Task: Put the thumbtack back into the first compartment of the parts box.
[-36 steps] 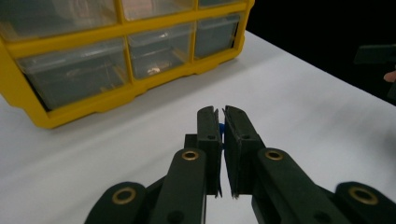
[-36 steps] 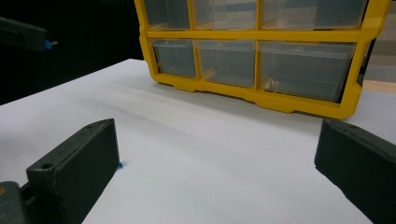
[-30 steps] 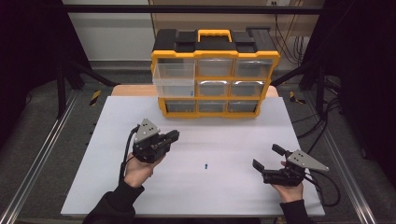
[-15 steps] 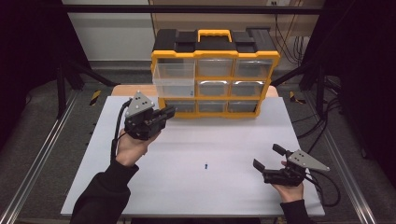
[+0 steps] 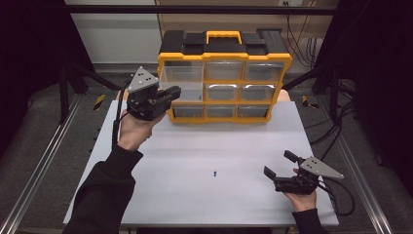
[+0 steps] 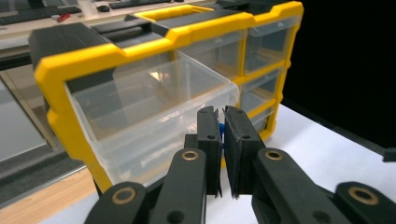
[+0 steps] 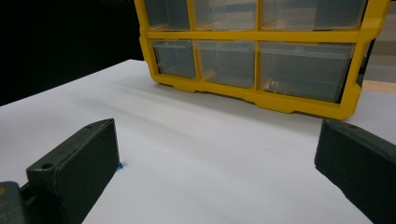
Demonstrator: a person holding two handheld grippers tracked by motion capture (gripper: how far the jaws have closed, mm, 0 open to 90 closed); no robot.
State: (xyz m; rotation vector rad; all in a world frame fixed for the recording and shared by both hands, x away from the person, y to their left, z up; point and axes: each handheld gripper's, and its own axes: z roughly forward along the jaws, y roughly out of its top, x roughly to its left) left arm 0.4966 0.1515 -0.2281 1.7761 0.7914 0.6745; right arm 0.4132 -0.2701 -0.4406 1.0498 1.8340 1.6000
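Left tool (image 6: 221, 140), pinching a small blue thing (image 6: 220, 131) above the pulled-out clear drawer (image 6: 154, 107), could drop it outside if released off-centre.

organizer (image 5: 225, 57): yellow frame, black top, yellow handle; far edge of table
drawers (image 5: 221, 90): clear plastic
table (image 5: 195, 161): white
small piece (image 5: 215, 172): blue
left gripper (image 5: 174, 91): black
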